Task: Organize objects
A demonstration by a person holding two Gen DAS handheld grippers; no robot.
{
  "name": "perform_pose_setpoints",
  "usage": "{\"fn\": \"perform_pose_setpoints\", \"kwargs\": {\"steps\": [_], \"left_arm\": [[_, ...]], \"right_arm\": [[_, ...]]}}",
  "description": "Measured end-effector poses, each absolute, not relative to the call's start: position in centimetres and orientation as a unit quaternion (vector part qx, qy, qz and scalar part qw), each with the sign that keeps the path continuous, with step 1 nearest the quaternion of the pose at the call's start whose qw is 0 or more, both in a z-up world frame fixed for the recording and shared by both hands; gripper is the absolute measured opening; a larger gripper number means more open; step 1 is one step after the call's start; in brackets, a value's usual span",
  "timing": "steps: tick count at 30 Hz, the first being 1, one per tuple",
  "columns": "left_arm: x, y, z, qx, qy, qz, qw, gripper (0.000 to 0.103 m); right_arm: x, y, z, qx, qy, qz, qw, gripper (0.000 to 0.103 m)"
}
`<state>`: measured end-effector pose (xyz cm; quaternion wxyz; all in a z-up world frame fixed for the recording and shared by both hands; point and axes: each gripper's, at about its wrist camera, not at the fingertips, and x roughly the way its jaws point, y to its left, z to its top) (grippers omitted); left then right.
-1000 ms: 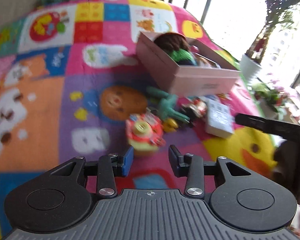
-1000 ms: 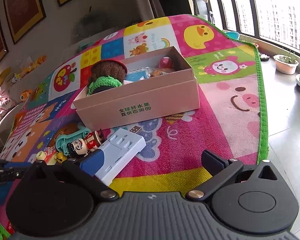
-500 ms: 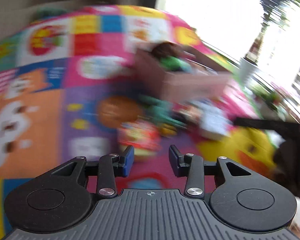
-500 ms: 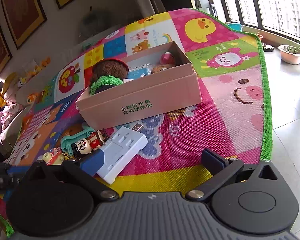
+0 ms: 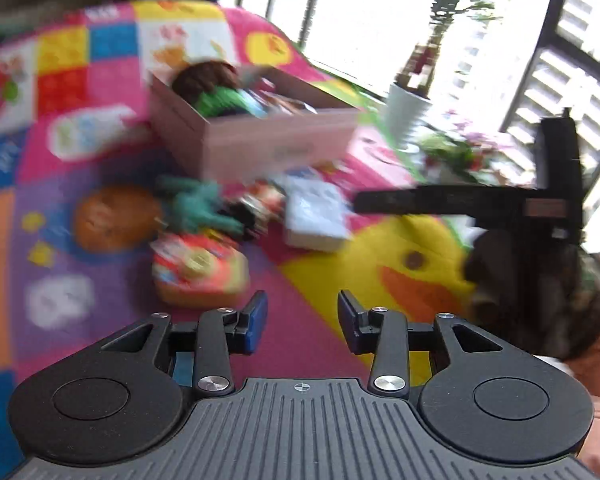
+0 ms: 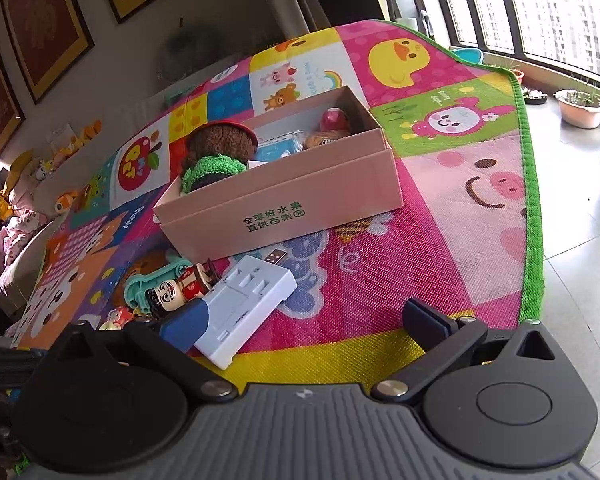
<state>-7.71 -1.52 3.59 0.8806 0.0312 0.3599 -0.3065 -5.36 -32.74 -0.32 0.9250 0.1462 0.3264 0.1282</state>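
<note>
**Box part-filled, a cluster of toys left on the mat**

The pink cardboard box point(image 6: 284, 204) with green printed characters sits on the colourful woven play mat point(image 6: 440, 240) and already holds a brown fuzzy plush with a green knitted collar point(image 6: 216, 152), a pale blue packet and a small pink item. By my reckoning the sorting is perhaps half done.

Left outside, just in front of the box: a white hard-plastic rectangular charger with a blue end point(image 6: 240, 304), a glossy figurine with a black beard and red body point(image 6: 176, 288), a teal plastic toy point(image 6: 148, 280) touching it, and a round red-and-yellow toy point(image 5: 198, 272), which motion blur in the left view makes hard to identify.

The left tongs point(image 5: 302, 320) hang over the mat near that round toy, blue pads narrowly parted with nothing between them. The right tongs point(image 6: 304, 320) are spread wide and empty; one pad lies beside the charger's blue end, though whether it touches I cannot tell.

The charger's flat, smooth faces should suit a grip across its width; the figurine looks slippery.
</note>
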Motion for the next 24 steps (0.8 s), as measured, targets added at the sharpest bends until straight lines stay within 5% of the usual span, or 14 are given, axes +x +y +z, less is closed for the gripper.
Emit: {"fn": "perform_pose_setpoints", "kwargs": {"steps": [9,24], "left_arm": [[-4.3,2.6,3.6,-0.014,0.356,-0.209,0.911,0.042],[-3.0,-2.1,1.7,-0.021,0.358,-0.255,0.898,0.051]], "right_arm": [[-5.4,-32.8,-0.3,0.148,0.326,0.128,0.925,0.103],[-5.4,-32.8,-0.4,0.147,0.326,0.128,0.925,0.103]]}}
